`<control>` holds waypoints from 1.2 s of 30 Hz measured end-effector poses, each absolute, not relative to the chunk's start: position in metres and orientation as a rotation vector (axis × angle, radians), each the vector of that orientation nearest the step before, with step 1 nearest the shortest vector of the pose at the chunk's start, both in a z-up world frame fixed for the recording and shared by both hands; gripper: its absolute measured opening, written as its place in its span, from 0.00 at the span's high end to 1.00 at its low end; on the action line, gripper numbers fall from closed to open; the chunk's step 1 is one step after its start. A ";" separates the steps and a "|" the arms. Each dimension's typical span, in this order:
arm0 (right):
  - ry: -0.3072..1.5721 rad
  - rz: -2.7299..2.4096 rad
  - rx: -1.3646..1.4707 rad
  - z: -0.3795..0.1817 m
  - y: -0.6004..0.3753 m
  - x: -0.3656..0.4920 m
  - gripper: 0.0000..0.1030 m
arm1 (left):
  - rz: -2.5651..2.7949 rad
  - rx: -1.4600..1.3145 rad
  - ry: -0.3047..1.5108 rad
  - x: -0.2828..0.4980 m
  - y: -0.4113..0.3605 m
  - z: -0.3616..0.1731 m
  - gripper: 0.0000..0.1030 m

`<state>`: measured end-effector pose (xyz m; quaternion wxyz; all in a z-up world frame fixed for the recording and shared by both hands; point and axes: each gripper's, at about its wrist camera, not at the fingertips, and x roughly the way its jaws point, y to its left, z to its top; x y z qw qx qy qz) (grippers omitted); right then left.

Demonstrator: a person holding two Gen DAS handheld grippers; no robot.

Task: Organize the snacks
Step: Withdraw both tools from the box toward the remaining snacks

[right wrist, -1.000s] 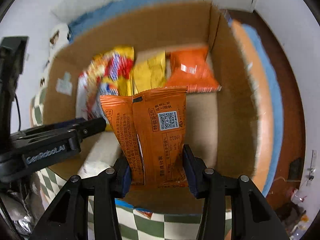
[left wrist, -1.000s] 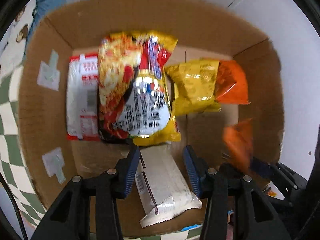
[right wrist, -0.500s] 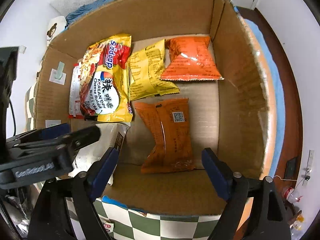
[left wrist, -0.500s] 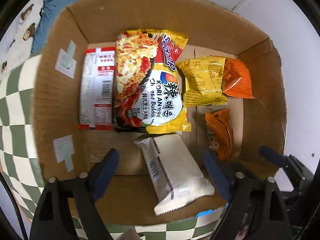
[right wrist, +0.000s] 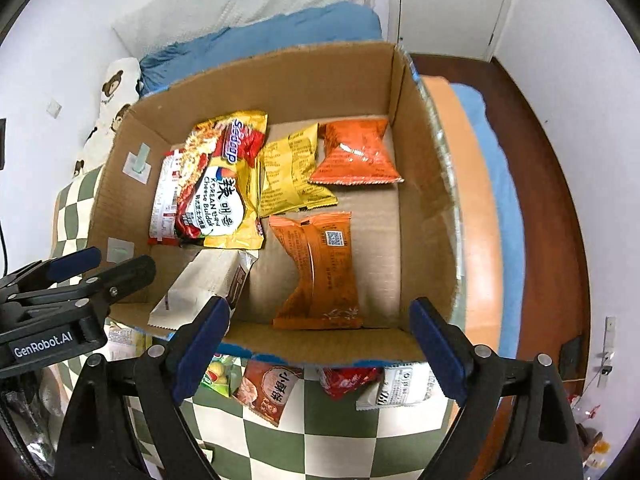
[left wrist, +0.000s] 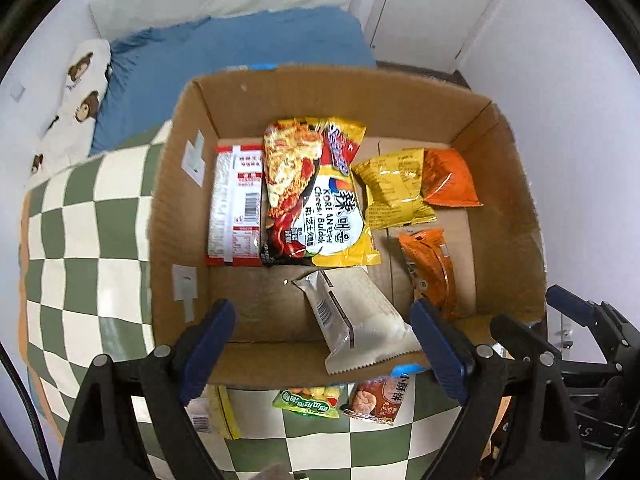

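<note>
While both tools hang above the cardboard box (right wrist: 424, 168), left tool (left wrist: 320, 344) gapes empty; right tool (right wrist: 320, 340), jaws just widening, stands empty over the orange packet (right wrist: 320, 268).

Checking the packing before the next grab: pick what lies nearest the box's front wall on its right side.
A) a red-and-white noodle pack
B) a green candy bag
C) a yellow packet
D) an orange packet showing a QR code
D: the orange packet with the QR code lies flat inside the cardboard box, its end at the front wall.
</note>
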<state>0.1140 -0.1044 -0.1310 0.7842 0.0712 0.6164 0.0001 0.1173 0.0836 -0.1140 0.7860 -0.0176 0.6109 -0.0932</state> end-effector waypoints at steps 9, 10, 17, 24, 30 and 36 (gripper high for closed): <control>1.218 0.007 0.133 -0.085 -0.101 0.089 0.09 | -0.200 -0.030 1.197 0.092 0.089 -0.072 0.12; 1.207 0.010 0.136 -0.080 -0.101 0.086 0.09 | -0.199 -0.031 1.186 0.089 0.090 -0.068 0.12; 1.173 0.047 0.182 -0.057 -0.098 0.060 0.09 | -0.192 -0.062 1.138 0.062 0.103 -0.050 0.12; 1.242 0.080 0.264 -0.086 -0.094 0.022 0.09 | -0.115 -0.027 1.175 0.011 0.123 -0.085 0.12; 1.352 0.049 0.385 -0.166 -0.085 0.005 0.10 | -0.020 0.032 1.326 -0.004 0.136 -0.165 0.13; 1.397 -0.006 0.423 -0.234 -0.060 0.014 0.25 | 0.052 0.109 1.364 -0.006 0.142 -0.201 0.13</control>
